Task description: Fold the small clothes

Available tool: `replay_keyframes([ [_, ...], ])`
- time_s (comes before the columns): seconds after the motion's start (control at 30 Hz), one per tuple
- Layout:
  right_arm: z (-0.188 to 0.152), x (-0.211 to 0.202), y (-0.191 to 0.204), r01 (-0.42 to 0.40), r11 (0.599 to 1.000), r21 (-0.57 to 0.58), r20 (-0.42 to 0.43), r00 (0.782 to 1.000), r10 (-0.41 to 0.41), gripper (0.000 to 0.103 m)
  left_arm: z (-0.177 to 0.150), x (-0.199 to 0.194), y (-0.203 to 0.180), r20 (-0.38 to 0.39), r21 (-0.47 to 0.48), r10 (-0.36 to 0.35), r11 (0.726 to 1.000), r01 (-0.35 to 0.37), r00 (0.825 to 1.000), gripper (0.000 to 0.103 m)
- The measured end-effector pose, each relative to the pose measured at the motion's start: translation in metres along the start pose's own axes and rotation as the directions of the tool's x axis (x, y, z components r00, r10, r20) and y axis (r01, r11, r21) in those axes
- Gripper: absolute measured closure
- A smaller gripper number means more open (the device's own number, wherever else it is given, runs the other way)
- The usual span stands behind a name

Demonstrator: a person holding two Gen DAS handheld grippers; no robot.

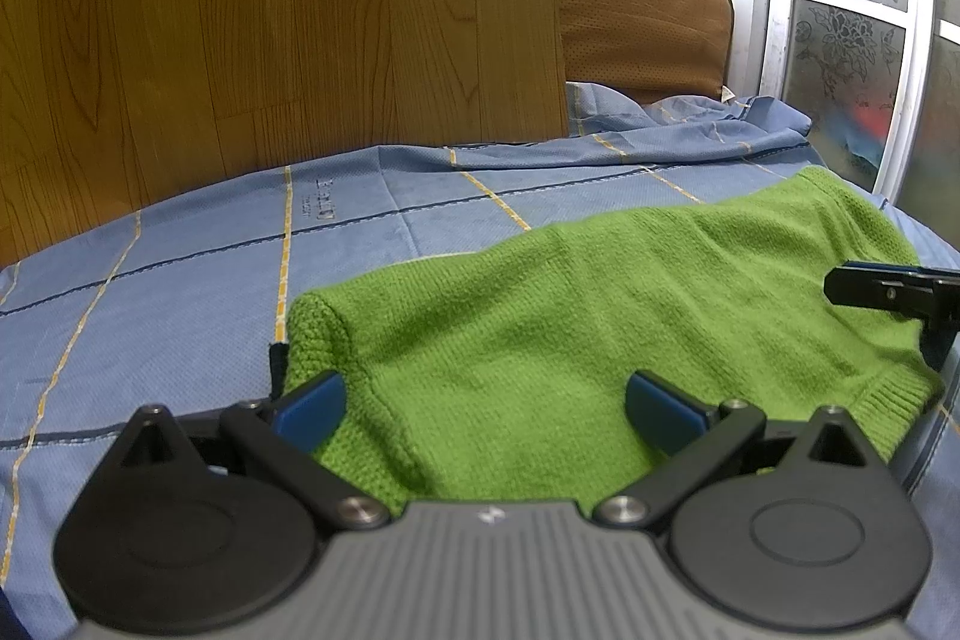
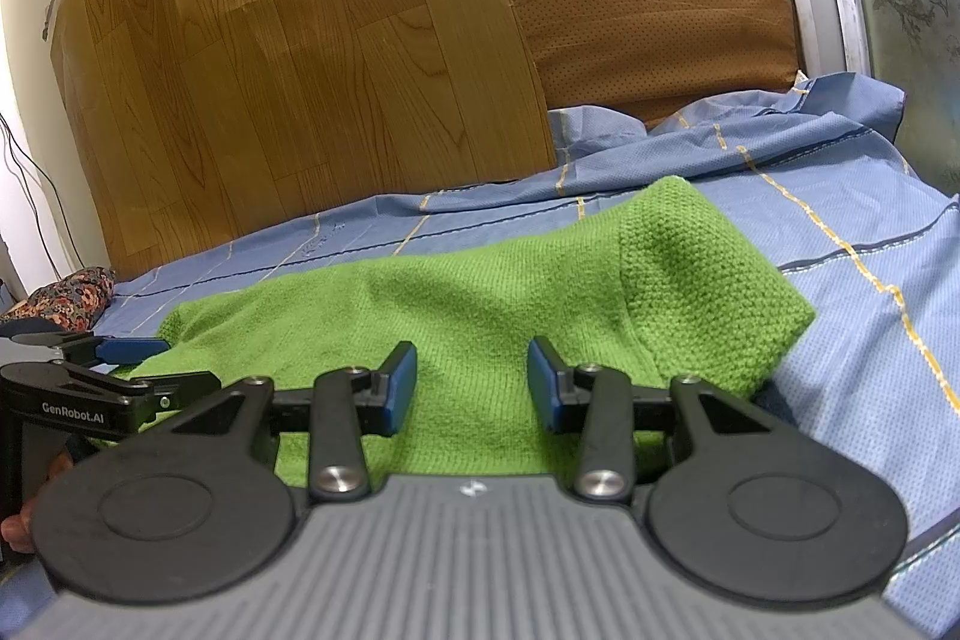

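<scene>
Both open grippers, left (image 1: 486,409) and right (image 2: 472,382), hover empty above green sweater (image 1: 600,292).

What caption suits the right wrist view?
Open right gripper over a green sweater on a blue sheet.

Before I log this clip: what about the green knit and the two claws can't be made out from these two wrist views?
- Near hem of the green knit garment: hidden under the left claw body, left wrist view.
- Same hem, right wrist view: covered by the right claw housing.
- Whether either claw's pads touch the knit: unclear in both views.
- Text printed on the blue sheet: too small.
</scene>
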State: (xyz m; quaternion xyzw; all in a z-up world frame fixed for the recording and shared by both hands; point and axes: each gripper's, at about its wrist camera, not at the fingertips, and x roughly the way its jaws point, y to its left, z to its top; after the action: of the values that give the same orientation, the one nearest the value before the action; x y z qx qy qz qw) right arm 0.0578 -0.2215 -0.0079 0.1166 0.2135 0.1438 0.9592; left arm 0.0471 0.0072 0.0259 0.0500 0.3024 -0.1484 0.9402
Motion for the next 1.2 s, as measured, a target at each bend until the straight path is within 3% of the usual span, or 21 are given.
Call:
replay_keyframes([
  [1.2,-0.0011,0.0002,-0.0005,-0.005,1.0,0.012,0.003,1.0,0.005,0.059,-0.0011,0.0001,-0.0008,0.005,0.01,0.005,1.0,-0.005,1.0,0.0],
])
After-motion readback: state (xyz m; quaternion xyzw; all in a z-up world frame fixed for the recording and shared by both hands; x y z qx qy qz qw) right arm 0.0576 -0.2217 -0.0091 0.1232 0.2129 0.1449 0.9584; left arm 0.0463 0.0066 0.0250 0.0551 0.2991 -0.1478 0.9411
